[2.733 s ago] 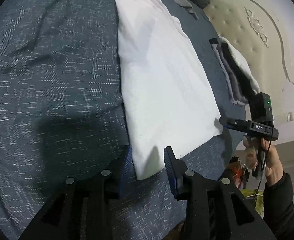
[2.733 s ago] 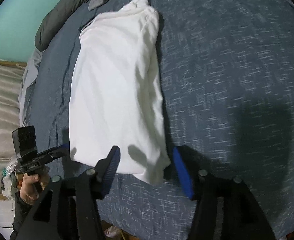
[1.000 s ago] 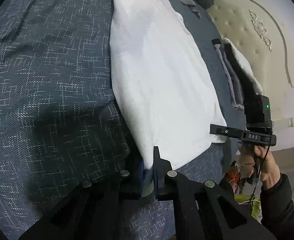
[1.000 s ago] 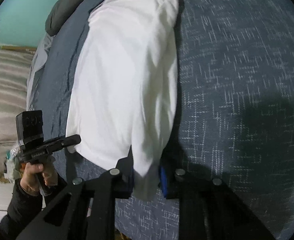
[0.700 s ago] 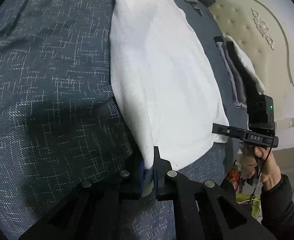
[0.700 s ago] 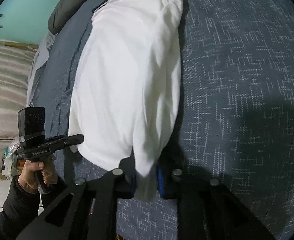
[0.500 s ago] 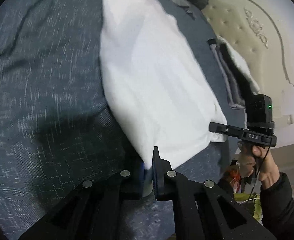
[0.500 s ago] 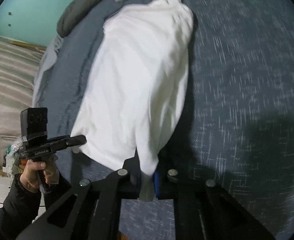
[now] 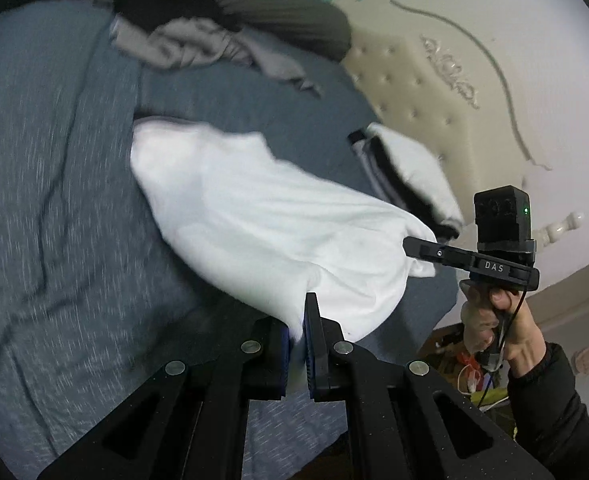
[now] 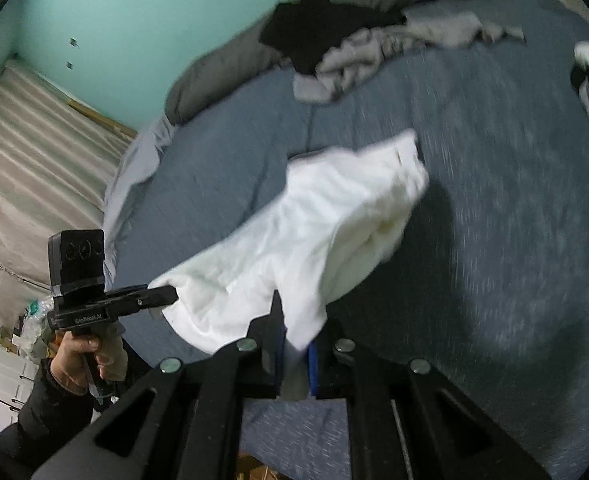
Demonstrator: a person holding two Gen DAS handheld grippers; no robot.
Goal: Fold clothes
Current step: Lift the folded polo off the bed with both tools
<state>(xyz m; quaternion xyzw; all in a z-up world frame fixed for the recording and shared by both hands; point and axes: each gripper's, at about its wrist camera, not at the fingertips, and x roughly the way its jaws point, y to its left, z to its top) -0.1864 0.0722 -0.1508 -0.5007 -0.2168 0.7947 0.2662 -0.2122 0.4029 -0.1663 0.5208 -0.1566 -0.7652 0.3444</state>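
A white garment [image 9: 262,224] [image 10: 326,232], folded lengthwise, hangs lifted at its near end above the blue-grey bed [image 9: 54,208] [image 10: 514,240]. My left gripper [image 9: 296,344] is shut on one near corner of it. My right gripper [image 10: 296,360] is shut on the other near corner. Each gripper shows in the other's view: the right one [image 9: 426,249] at the right of the left wrist view, the left one [image 10: 158,298] at the left of the right wrist view, both held by hands. The garment's far end still rests on the bed.
A heap of grey and black clothes [image 9: 198,28] [image 10: 358,48] lies at the far end of the bed. A folded stack of white and dark clothes [image 9: 406,176] sits beside the cream tufted headboard [image 9: 434,92]. The teal wall [image 10: 142,20] stands behind the bed.
Both grippers closed on the garment's near corners, then rose and moved forward, lifting the near end off the bed. The views now tilt up toward the clothes heap.
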